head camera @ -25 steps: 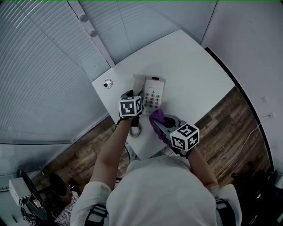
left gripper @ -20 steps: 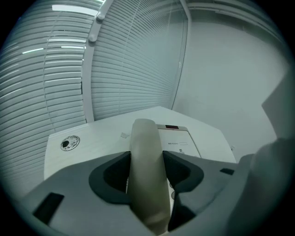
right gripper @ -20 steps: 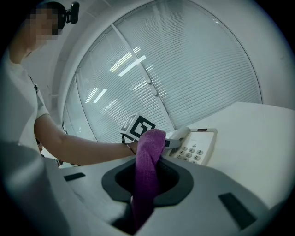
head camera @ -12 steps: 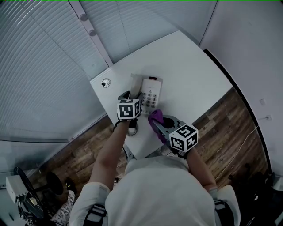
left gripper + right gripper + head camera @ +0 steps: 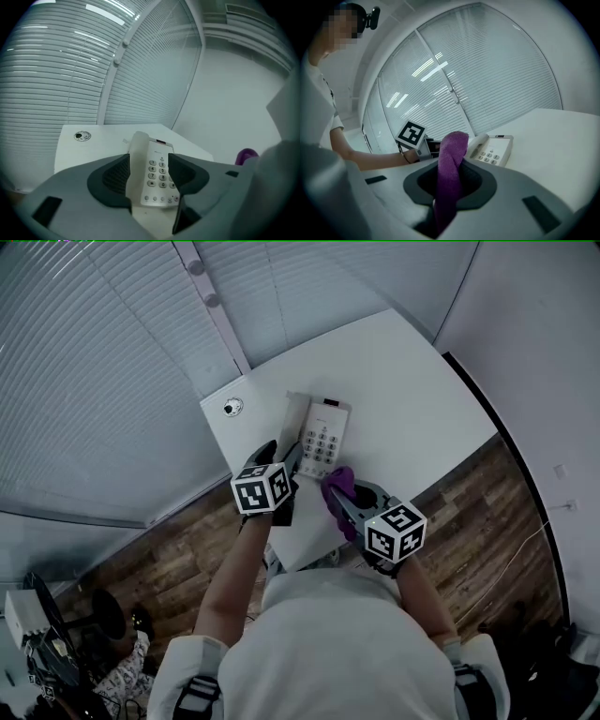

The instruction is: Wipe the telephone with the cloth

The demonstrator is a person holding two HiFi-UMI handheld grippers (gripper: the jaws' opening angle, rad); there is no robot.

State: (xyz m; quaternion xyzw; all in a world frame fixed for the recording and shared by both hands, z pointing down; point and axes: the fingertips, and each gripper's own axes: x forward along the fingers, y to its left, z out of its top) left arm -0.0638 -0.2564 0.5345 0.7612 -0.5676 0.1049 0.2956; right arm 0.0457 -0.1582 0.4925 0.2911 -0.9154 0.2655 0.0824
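Note:
A white telephone with a keypad lies on the white table, its handset along its left side. My left gripper hovers just short of the phone's near end. Its jaws have just been opening and stand wide, and the phone shows through the gap without the pads pressing on it. My right gripper is shut on a purple cloth, close to the phone's near right corner. In the right gripper view the cloth stands up between the jaws, with the telephone beyond it.
A small round fitting is set in the table's far left corner. Slatted window blinds run along the left and back, and a plain wall stands at the right. Wooden floor lies beyond the table's near edge.
My left gripper has pulled back and up from the handset side of the telephone, towards the person. The right gripper and the cloth have stayed put.

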